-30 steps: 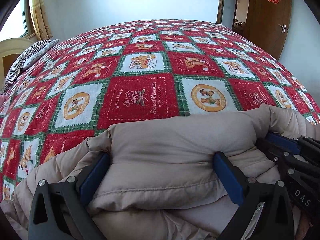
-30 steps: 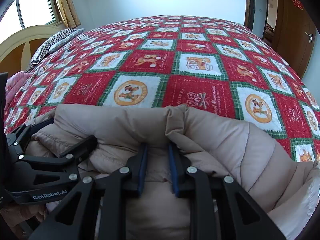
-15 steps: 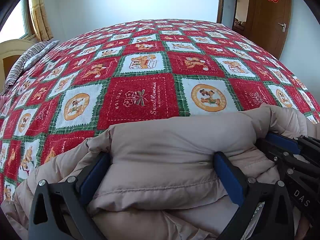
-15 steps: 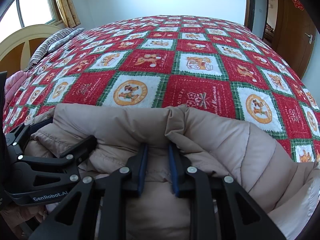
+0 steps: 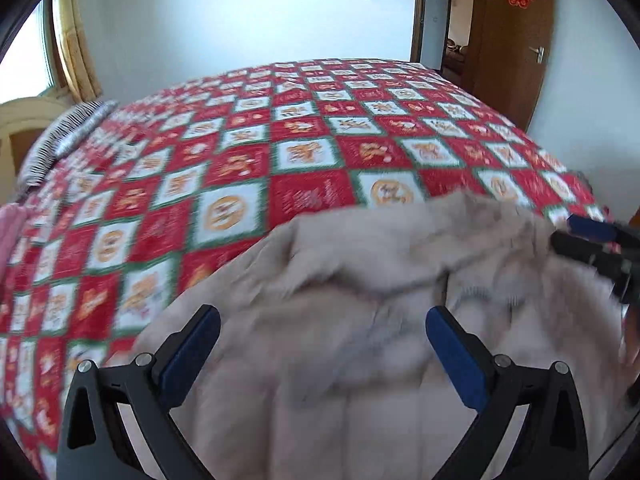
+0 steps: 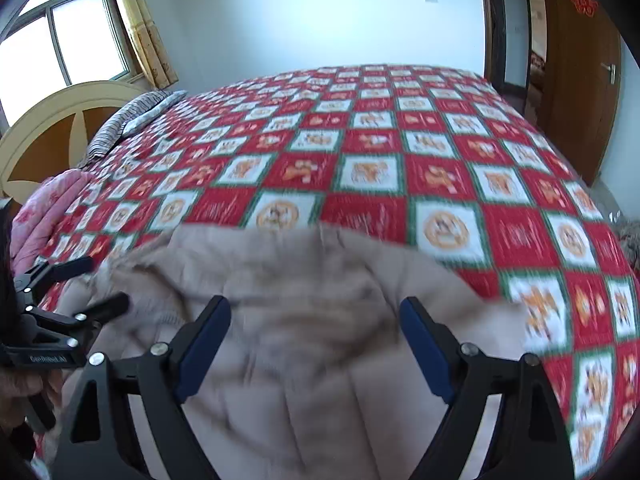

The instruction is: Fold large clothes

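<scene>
The bed (image 5: 304, 152) fills both views, w/ a quilt (image 6: 400, 168) in red, white and green squares. At approx. 9 o'clock in the right wrist view there is a cream headboard (image 6: 60, 120), a striped pillow (image 6: 132, 120) and a pink cloth (image 6: 44, 216); a window (image 6: 72, 40) w/ yellow curtain (image 6: 144, 24) at 10 o'clock. A brown door (image 5: 516, 40) stands at 1 o'clock in the left wrist view.

The beige padded coat (image 5: 380, 320) lies on the near edge of the bed, at 6 o'clock in both views, crumpled; the pictures are blurred, so details of the folds are not clear.

The left tool (image 5: 320, 356) is above the coat w/ its blue pads (image 5: 192, 356) wide apart, nothing between them. The right tool (image 6: 316, 348) is also spread wide over the coat, gripping nothing. Each tool shows in the other's view: the right one at 3 o'clock (image 5: 600, 248), the left one at 8 o'clock (image 6: 68, 300).
</scene>
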{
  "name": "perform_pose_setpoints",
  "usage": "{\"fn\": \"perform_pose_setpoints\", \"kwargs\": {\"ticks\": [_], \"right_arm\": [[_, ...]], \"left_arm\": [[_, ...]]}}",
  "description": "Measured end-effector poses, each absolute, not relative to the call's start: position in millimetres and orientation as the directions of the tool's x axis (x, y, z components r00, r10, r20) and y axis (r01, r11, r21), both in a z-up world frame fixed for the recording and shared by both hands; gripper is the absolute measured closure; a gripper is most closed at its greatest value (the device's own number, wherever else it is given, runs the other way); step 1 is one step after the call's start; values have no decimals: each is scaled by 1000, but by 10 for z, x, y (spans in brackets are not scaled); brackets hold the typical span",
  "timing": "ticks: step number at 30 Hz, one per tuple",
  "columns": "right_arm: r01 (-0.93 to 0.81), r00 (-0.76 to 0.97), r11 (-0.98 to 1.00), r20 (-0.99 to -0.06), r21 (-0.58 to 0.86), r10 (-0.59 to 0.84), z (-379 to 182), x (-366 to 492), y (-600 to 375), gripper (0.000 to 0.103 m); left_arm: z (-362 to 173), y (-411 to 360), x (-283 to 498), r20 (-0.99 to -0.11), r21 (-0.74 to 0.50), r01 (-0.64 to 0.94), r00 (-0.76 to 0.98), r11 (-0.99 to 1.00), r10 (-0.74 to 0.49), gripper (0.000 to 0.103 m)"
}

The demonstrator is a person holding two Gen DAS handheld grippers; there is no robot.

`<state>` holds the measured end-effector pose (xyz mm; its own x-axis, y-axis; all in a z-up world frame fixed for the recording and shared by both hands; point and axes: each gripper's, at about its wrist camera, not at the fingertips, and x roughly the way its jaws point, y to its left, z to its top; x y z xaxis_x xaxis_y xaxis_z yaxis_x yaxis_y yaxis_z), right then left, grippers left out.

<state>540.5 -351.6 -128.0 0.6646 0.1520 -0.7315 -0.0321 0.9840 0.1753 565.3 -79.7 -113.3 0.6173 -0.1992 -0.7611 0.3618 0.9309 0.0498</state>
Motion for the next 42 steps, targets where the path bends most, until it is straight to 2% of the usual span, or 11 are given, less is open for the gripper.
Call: {"fn": "perform_pose_setpoints", "kwargs": {"ticks": [4, 10, 14, 20, 26, 28, 33, 37, 39, 40, 42], "right_arm": [[-13, 635, 996, -768, 93, 80, -1349, 4671, -3621, 14], [80, 589, 995, -808, 57, -1, -1558, 3623, -3867, 14], [130, 564, 988, -826, 80, -7, -1665, 3043, -4014, 15], [131, 539, 987, -842, 97, 11, -1785, 2417, -3960, 15], [133, 523, 983, -851, 129, 41, -1956, 2039, -3867, 18], [139, 526, 979, -849, 151, 56, -1997, 1907, -3866, 21], [127, 543, 977, -837, 171, 75, -2063, 1644, -3752, 37], [134, 566, 969, -819, 208, 97, -2102, 1534, -3722, 50], [129, 580, 968, -808, 217, 103, -2102, 1513, -3701, 66], [124, 590, 967, -800, 222, 108, -2093, 1497, -3684, 71], [118, 612, 967, -783, 228, 110, -2049, 1444, -3641, 85]], "left_arm": [[-1202, -295, 4865, -751, 130, 323, 649, 937, -119, 1], [-1404, 242, 3921, -757, 44, 276, 636, 960, -148, 1], [-1560, 471, 3399, -767, -27, 267, 613, 963, -191, 1], [-1717, 526, 2773, -752, -58, 284, 618, 957, -229, 1], [-1819, 505, 2284, -736, -29, 295, 640, 955, -220, 1], [-1851, 556, 2153, -742, -66, 291, 626, 954, -242, 1], [-1972, 609, 1854, -740, -63, 307, 624, 950, -250, 1], [-2062, 605, 1842, -750, -111, 318, 595, 942, -289, 1], [-2064, 600, 1857, -749, -131, 327, 586, 936, -310, 2], [-2065, 610, 1853, -750, -139, 328, 582, 934, -316, 5], [-2024, 623, 1828, -748, -129, 332, 586, 934, -312, 44]]}}
